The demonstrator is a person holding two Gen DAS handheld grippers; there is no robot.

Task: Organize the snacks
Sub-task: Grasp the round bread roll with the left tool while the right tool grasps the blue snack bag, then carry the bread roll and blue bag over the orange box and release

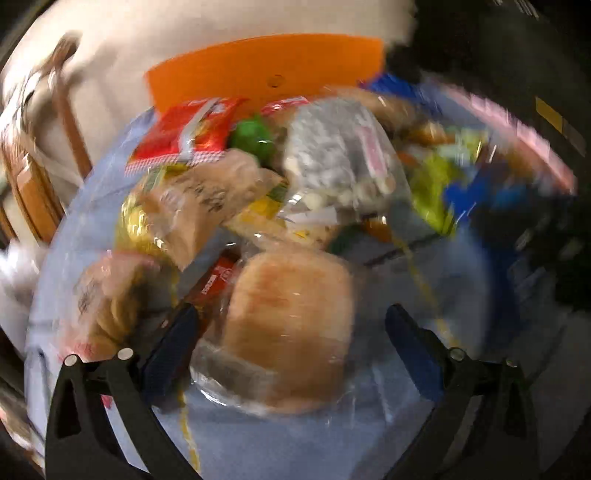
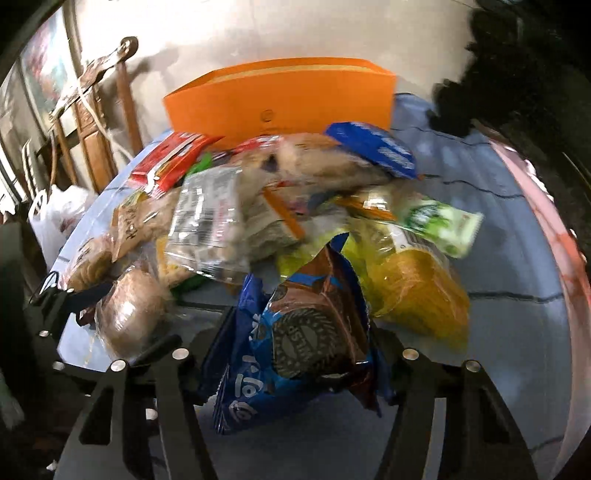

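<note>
Left gripper (image 1: 291,354) is sitting wide open, jaws straddling a clear-wrapped bread bun (image 1: 291,328) lying on the pale blue tabletop (image 1: 461,280). Blue pads (image 1: 173,347) are flanking the wrapper; can't tell if either is actually touching it, since the frame is motion-blurred.

Right gripper (image 2: 295,354) is pinching a blue cookie pack (image 2: 291,332) between its jaws, with the crumpled pack standing up out of them. The right wrist view is also catching the left gripper (image 2: 122,317) at its left edge, around the same bun (image 2: 133,314).

Just beyond the cookie pack, a yellow bag (image 2: 421,295) is lying on the table, with a green-and-white packet (image 2: 439,221) resting on its far side. The rest of the snack pile is sitting mid-table: a clear bag of pale pieces (image 1: 332,158), a brown-printed clear bag (image 1: 199,203), a green item (image 1: 253,138), a red packet (image 1: 184,133) and a blue round-ended pack (image 2: 373,147) at the far side.

Behind the pile, an orange box (image 2: 280,103) is standing upright at the far table edge. Past that, a wooden chair (image 2: 103,122) is standing against a white wall (image 2: 258,33).
</note>
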